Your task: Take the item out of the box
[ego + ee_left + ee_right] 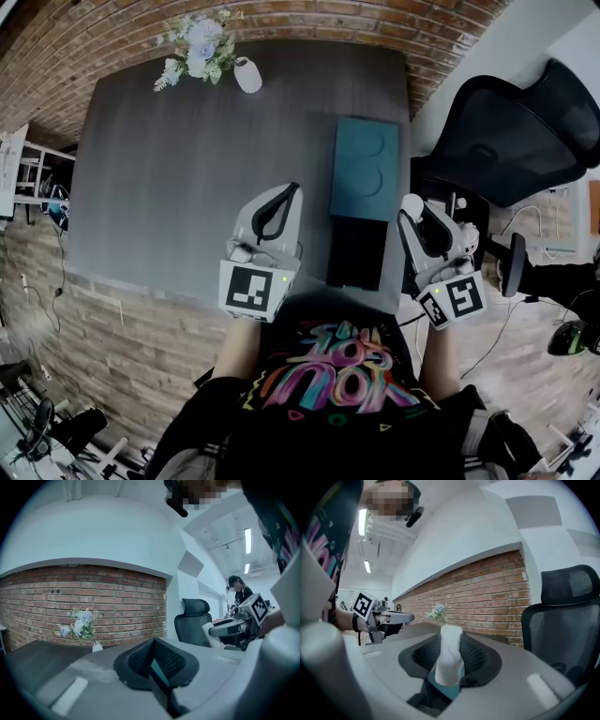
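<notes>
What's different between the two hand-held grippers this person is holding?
The right hand-held gripper clamps a white item, while the left hand-held gripper has its jaws together on nothing. In the head view, the left one sits to the left of the box and the right one to its right. Both point toward the brick wall.

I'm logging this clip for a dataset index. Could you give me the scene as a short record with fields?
surface: dark grey table
box halves: teal half and black half, end to end by the table's right edge
right gripper: shut on a white item
left gripper: shut, empty
far edge: flowers in a white vase
beside table: black office chair
</notes>
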The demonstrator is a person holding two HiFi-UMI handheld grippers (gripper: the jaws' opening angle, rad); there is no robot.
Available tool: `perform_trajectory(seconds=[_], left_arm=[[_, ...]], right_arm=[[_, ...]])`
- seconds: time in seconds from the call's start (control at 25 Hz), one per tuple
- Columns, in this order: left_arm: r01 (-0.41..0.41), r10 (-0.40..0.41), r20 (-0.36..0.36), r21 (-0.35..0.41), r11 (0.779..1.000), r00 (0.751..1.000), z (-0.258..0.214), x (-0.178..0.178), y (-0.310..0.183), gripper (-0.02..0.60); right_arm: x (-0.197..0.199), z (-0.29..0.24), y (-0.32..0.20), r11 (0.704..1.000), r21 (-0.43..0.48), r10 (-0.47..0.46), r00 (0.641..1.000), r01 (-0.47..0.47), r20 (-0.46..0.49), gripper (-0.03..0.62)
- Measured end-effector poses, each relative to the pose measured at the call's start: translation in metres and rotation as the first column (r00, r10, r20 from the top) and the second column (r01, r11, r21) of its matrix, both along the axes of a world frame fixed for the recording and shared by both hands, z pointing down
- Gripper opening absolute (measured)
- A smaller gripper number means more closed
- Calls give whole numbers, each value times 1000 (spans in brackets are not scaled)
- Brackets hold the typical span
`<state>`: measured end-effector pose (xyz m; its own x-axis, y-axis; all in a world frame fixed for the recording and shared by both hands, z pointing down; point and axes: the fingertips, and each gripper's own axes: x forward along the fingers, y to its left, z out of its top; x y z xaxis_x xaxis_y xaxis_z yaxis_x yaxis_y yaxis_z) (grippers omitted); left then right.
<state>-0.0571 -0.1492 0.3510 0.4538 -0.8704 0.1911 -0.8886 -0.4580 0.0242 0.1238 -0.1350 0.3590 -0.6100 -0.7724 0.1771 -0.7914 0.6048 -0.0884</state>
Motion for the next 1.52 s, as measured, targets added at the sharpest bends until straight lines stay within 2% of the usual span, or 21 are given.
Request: perform_trajectory(seconds=[0.4,1.52], left_arm=[[2,-2,6,0,1000,1000,4,0,-1,-2],[8,-8,6,-2,1000,1000,3,-2,-1,0]], right_arm=[[-1,4,0,1000,-1,5,999,-4,32,127],[-4,6,1,1000,-15,-15,1000,15,4,126]])
